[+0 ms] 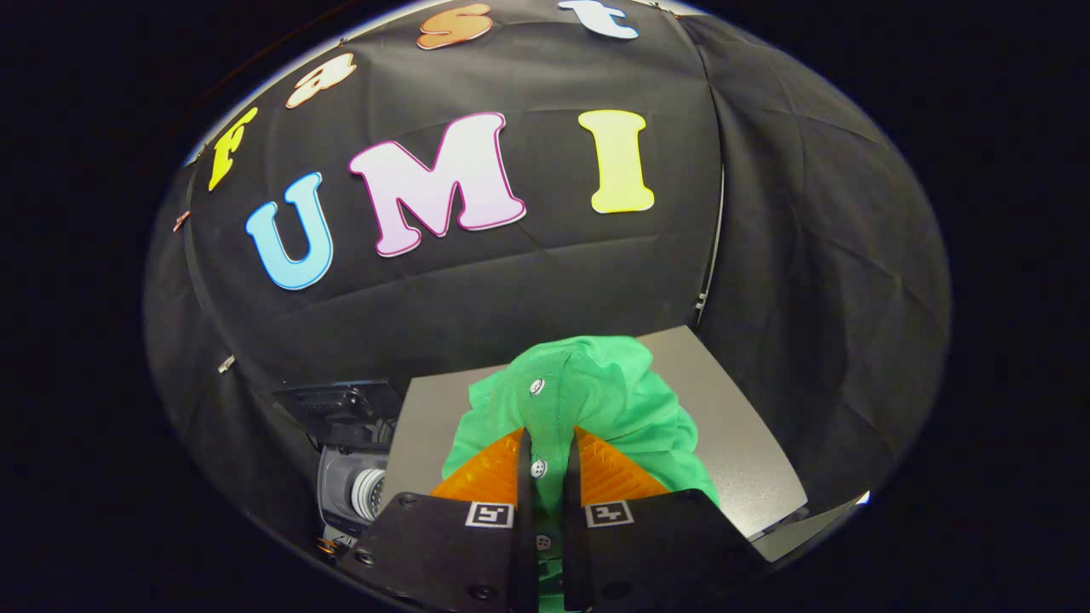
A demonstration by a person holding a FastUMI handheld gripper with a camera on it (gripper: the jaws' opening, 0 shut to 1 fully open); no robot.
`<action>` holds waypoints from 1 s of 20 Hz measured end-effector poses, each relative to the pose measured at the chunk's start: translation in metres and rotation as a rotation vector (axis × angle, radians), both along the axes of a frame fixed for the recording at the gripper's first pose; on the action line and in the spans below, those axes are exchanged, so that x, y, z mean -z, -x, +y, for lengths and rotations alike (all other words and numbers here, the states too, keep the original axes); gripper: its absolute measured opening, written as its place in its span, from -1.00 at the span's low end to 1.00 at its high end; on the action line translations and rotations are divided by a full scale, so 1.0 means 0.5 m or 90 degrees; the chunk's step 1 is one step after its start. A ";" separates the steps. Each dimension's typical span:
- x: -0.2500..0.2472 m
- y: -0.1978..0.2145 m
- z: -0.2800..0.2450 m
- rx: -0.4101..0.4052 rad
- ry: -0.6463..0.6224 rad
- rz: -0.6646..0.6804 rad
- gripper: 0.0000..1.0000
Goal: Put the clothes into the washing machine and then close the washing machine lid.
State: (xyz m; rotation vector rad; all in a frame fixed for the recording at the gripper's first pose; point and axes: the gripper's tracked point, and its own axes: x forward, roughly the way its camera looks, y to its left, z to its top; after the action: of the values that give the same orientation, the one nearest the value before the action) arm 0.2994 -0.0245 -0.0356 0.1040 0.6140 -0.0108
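Gripper (545, 468) jaws nearly closed, pinching the green shirt (596, 392) placket between them above the table (732, 426).

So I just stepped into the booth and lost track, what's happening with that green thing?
The hand-held gripper has its fingers shut on a green buttoned garment, pinching the button strip between them. The cloth is bunched up just ahead of the fingers, over a grey flat surface. A grey machine part sits beside that surface. The garment is not yet in any washer.
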 end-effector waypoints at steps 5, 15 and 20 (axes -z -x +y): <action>-0.110 0.015 0.060 -0.015 -0.018 -0.041 -0.69; -0.214 0.064 0.278 -0.088 -0.027 -0.087 -0.69; -0.194 0.086 0.434 -0.141 -0.054 -0.090 -0.69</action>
State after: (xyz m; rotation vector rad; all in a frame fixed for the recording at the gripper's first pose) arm 0.2562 0.1924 0.0614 0.1182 0.4822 0.2349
